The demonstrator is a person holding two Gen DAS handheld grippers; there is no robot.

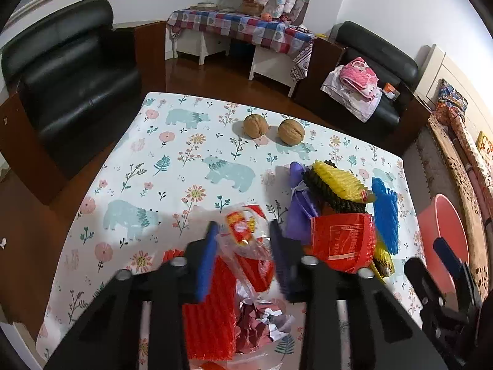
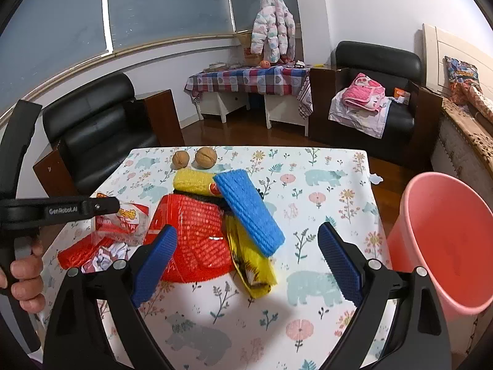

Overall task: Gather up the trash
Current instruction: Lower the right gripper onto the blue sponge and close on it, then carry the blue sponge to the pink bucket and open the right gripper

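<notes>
A pile of trash lies on the bear-print table [image 2: 323,185]: a blue foam sleeve [image 2: 249,212], a yellow foam sleeve [image 2: 192,180], a red mesh bag [image 2: 197,240], a yellow wrapper [image 2: 255,265] and a clear snack wrapper [image 1: 243,231]. My left gripper [image 1: 243,246] has its jaws partly closed around the clear snack wrapper, above a red foam sleeve [image 1: 206,317] and crumpled paper [image 1: 265,323]. My right gripper [image 2: 246,265] is wide open and empty, just above the yellow wrapper and the near end of the blue sleeve.
A pink bucket [image 2: 443,246] stands off the table's right edge. Two walnuts [image 2: 197,157] sit at the table's far side. Black armchairs [image 2: 92,135] stand behind the table on both sides. A checked-cloth side table [image 2: 246,77] stands by the far wall.
</notes>
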